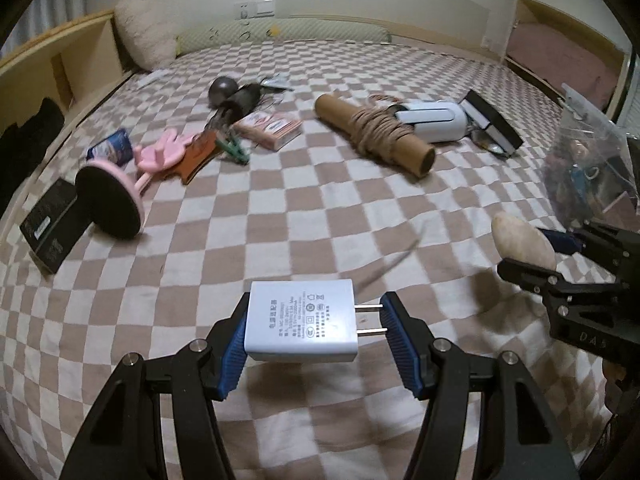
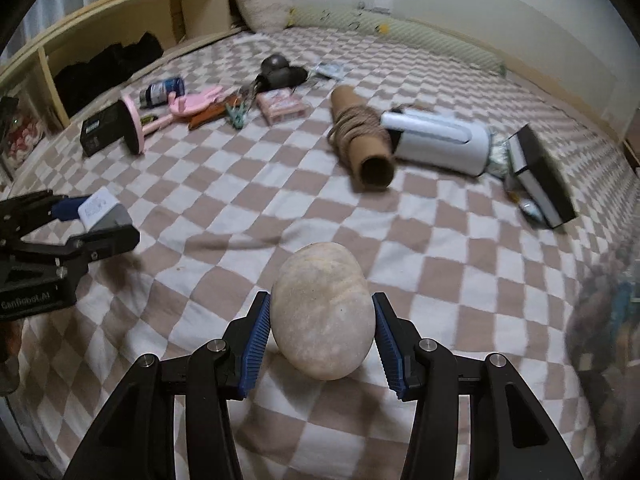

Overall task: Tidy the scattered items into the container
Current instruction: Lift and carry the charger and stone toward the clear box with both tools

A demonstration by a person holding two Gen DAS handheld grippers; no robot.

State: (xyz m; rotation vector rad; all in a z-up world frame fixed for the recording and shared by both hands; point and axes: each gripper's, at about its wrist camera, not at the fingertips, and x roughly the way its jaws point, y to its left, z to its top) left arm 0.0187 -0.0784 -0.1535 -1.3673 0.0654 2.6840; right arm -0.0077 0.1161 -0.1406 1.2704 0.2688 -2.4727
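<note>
- The left gripper [image 1: 316, 330] holds a white charger [image 1: 301, 322] between its blue jaws; one jaw presses the body, the other the two metal prongs.
- The right gripper [image 2: 319, 336] has its jaws closed on a pale smooth stone [image 2: 323, 312], held above the bed.
- A clear bag [image 1: 592, 160] with mixed small things shows at the right edge of the left wrist view.
- The bed [image 1: 280, 208] has a brown and white checkered cover; on it lie a cardboard tube [image 2: 360, 136] wound with rope, a white device [image 2: 436, 142], a black box [image 2: 540, 176] and a pink brush [image 2: 138, 124].
- A long pillow [image 2: 400, 34] lies along the white wall, and a wooden shelf [image 2: 120, 28] stands at the left side.
</note>
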